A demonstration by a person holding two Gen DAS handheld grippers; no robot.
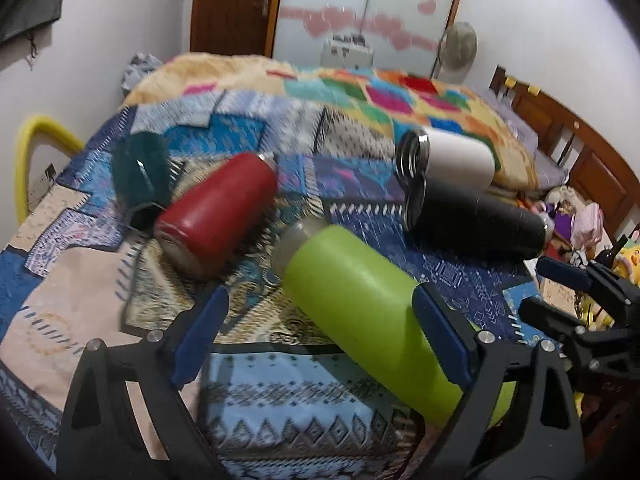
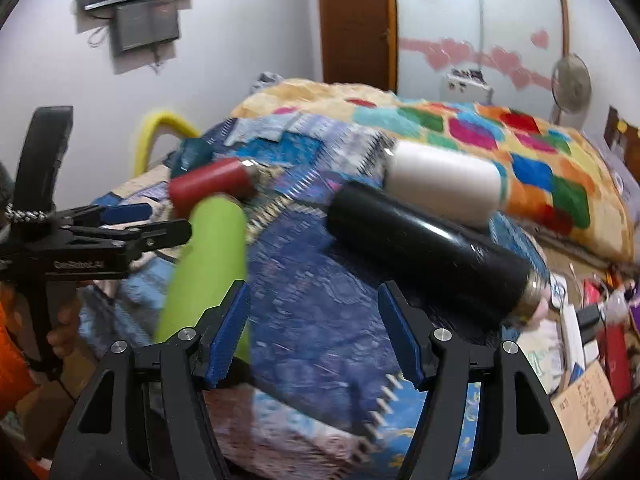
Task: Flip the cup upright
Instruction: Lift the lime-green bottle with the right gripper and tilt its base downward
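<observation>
Several cups lie on their sides on a patterned bedspread (image 1: 304,392). A lime green cup (image 1: 372,312) lies nearest, its body partly between my left gripper's (image 1: 324,332) open fingers, close to the right pad (image 1: 440,336). A red cup (image 1: 218,216), a dark teal cup (image 1: 140,176), a white cup (image 1: 452,156) and a black cup (image 1: 476,220) lie farther back. My right gripper (image 2: 314,334) is open and empty over the blue cloth, with the green cup (image 2: 208,264) by its left finger and the black cup (image 2: 428,248) ahead to the right.
A colourful blanket (image 1: 400,96) is heaped at the far side of the bed. A yellow hoop (image 1: 28,160) stands at the left edge. A wooden headboard (image 1: 580,148) and clutter (image 2: 592,340) lie to the right. My right gripper shows in the left wrist view (image 1: 560,292).
</observation>
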